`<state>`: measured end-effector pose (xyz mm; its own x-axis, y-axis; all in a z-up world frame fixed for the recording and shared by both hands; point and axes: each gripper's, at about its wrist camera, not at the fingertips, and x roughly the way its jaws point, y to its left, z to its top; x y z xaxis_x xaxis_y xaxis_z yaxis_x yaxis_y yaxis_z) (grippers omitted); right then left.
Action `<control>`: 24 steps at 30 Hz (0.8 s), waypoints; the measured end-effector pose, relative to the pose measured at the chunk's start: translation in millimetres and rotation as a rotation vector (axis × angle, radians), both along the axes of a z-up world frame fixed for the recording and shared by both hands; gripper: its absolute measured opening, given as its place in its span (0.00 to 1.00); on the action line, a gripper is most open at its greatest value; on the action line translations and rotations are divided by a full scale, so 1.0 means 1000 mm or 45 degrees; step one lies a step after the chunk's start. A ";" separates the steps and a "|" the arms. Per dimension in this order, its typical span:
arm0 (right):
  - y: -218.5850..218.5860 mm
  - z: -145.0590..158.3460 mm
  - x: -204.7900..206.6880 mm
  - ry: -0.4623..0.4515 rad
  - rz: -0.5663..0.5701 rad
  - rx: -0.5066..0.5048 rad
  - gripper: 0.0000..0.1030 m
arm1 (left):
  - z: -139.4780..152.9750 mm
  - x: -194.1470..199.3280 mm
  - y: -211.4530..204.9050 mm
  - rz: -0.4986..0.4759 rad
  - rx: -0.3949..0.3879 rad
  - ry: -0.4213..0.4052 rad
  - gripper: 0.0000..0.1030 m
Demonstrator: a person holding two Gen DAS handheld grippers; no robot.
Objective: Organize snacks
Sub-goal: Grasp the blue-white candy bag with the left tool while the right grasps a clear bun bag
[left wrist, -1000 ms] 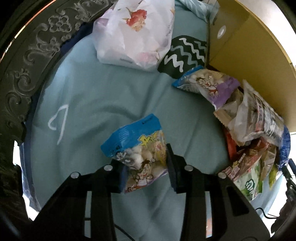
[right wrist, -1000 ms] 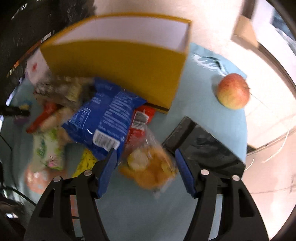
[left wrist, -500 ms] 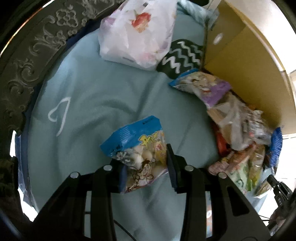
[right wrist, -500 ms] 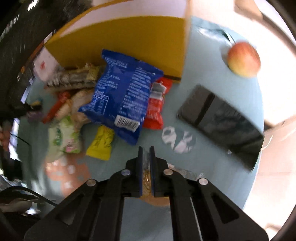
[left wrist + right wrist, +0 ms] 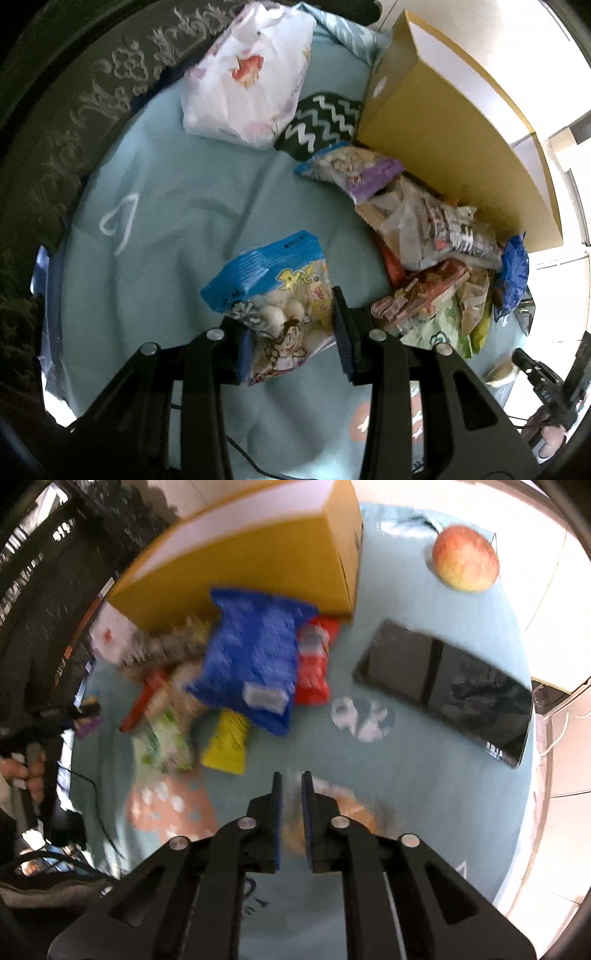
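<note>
The left claw (image 5: pixel 291 328) pinches a soft, crinkly blue-topped bag of white puffs (image 5: pixel 279 299) by its sides, while the right claw (image 5: pixel 291 805) nips a light, crushable clear orange-snack packet (image 5: pixel 332 819) at its edge.

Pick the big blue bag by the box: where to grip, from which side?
The blue bag lies flat, its top end against the yellow box and partly over other snacks. Its near bottom seam, by the white label, overhangs toward the camera, so bring the hand-held gripper in low from the near side and pinch that seam.
</note>
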<state>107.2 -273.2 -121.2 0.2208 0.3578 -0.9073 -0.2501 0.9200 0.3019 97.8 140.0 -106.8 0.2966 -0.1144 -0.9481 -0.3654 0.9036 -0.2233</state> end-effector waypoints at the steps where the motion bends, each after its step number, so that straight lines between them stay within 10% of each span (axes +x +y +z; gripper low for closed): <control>1: -0.001 -0.001 -0.002 -0.013 -0.017 -0.028 0.36 | -0.004 0.000 -0.002 -0.004 0.001 0.006 0.35; 3: -0.008 0.009 -0.009 -0.111 -0.068 -0.084 0.63 | -0.008 0.002 -0.007 -0.011 0.000 0.016 0.35; 9: -0.007 0.020 -0.030 -0.195 0.179 -0.171 0.90 | -0.016 0.005 -0.010 -0.013 -0.002 0.037 0.35; 21: 0.050 -0.024 -0.051 -0.381 0.839 -0.555 0.88 | -0.019 0.002 -0.020 0.006 0.012 0.065 0.35; 24: 0.043 -0.034 -0.031 -0.184 0.802 -0.478 0.55 | -0.022 -0.002 -0.021 0.015 0.012 0.069 0.35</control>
<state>76.7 -230.5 -155.0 0.2028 0.1277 -0.9709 -0.7770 0.6244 -0.0802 95.9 119.3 -128.8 0.2460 -0.1021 -0.9639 -0.3876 0.9011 -0.1943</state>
